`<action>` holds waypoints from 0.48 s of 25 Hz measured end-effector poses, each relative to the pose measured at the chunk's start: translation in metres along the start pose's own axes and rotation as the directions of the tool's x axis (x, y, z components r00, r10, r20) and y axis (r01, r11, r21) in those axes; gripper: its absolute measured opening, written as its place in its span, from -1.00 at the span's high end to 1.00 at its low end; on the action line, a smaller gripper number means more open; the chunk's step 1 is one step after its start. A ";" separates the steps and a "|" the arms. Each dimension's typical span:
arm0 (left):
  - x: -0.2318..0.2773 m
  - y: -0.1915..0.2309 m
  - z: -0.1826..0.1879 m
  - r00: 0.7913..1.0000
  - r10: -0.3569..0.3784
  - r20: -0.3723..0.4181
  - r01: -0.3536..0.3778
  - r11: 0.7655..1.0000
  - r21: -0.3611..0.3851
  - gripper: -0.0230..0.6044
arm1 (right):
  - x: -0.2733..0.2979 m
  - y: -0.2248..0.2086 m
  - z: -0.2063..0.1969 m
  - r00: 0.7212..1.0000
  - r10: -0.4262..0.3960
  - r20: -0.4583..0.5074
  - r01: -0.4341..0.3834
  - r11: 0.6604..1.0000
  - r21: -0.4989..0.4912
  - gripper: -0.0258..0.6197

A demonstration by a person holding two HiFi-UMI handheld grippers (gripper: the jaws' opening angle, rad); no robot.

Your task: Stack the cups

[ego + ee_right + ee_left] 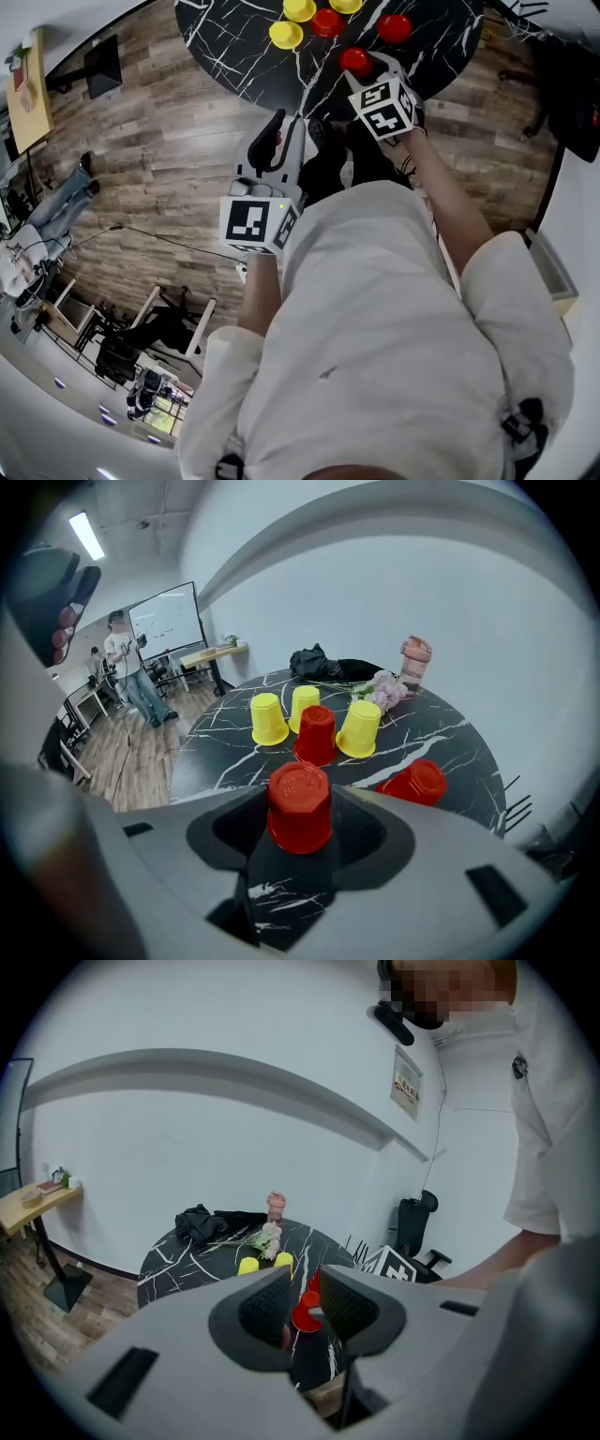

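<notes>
Grey right gripper [300, 819] pinches an upside-down red plastic cup [299, 803]. Its two jaws press the cup's sides from left and right, low down near the wide rim, and the cup's flat base faces up. This cup is near the closest edge of a round black desk with white marble veins [450, 733]. Whether its rim rests on the desk cannot be told.

Just beyond it, toward the middle of the desk, a second red cup [316, 733] stands upside down. Three yellow plastic cups [268, 719] [303, 708] [359, 728] stand upside down close around that second red cup: one at its left, one behind it and one at its right. A third red cup [417, 783] sits apart at the right, nearer the desk's edge. On the far side of the desk are a bunch of pale flowers [382, 688], a pink bottle [413, 663] and a heap of black cloth [314, 661].

The left gripper [305, 1305] holds nothing. Its jaws stand a narrow gap apart, and only the distant desk shows through the gap. In the head view this gripper is off the desk, above a brown wooden plank floor [141, 141]. It is close to the person's white shirt [375, 328] and well apart from the cups.
</notes>
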State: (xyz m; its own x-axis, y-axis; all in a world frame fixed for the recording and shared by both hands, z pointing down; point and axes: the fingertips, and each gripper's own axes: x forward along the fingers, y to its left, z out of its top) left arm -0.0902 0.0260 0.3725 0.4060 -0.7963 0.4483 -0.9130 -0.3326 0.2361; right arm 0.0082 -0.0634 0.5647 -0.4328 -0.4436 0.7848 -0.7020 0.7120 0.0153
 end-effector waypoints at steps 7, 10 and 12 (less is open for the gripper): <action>0.010 -0.010 0.003 1.000 -0.019 0.001 0.019 1.000 0.011 0.64 | -0.014 -0.023 -0.023 0.999 -0.035 -0.018 0.036 0.999 0.023 0.25; 0.014 -0.015 0.004 1.000 -0.022 0.000 0.022 1.000 0.011 0.64 | -0.017 -0.030 -0.032 0.999 -0.038 -0.018 0.039 0.999 0.031 0.25; 0.018 -0.018 0.004 1.000 -0.024 -0.001 0.024 1.000 0.011 0.64 | -0.018 -0.034 -0.036 0.999 -0.036 -0.017 0.037 0.999 0.026 0.25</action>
State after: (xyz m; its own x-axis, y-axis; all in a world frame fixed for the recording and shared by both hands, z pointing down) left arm -0.0671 0.0155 0.3726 0.4275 -0.7878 0.4434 -0.9036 -0.3567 0.2374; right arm 0.0598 -0.0600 0.5724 -0.3974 -0.4600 0.7940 -0.7322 0.6805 0.0278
